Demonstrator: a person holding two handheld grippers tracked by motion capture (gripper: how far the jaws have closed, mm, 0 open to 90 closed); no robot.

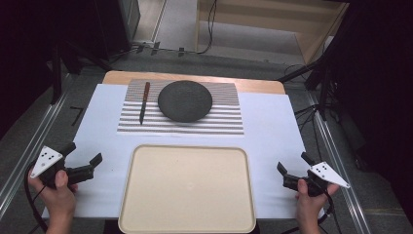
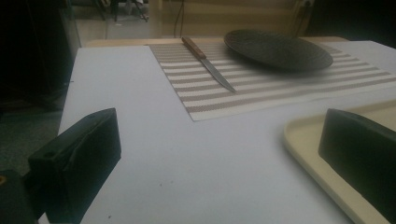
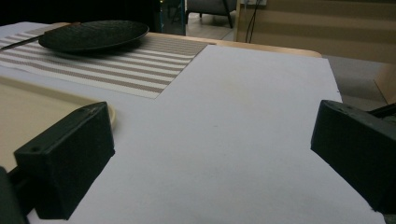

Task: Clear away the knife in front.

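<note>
A dark round plate [image 1: 185, 100] [image 2: 277, 49] [image 3: 93, 34] rests on a striped placemat [image 1: 221, 117] [image 2: 261, 88] [image 3: 140, 65] at the far middle of the table. A knife [image 1: 144, 101] [image 2: 208, 64] with a wooden handle lies on the mat to the plate's left. A beige tray [image 1: 187, 187] [image 2: 308, 149] [image 3: 32, 112] sits at the near middle with nothing in it. My left gripper [image 1: 83, 158] [image 2: 219, 154] hovers open at the tray's left, and my right gripper [image 1: 292, 163] [image 3: 215, 154] hovers open at its right. Nothing lies between either pair of jaws.
White paper [image 1: 272, 131] covers most of the wooden table [image 1: 258, 86]. Metal rails [image 1: 336, 156] run along both sides of the table. Cables and stands crowd the dark floor beyond the far edge.
</note>
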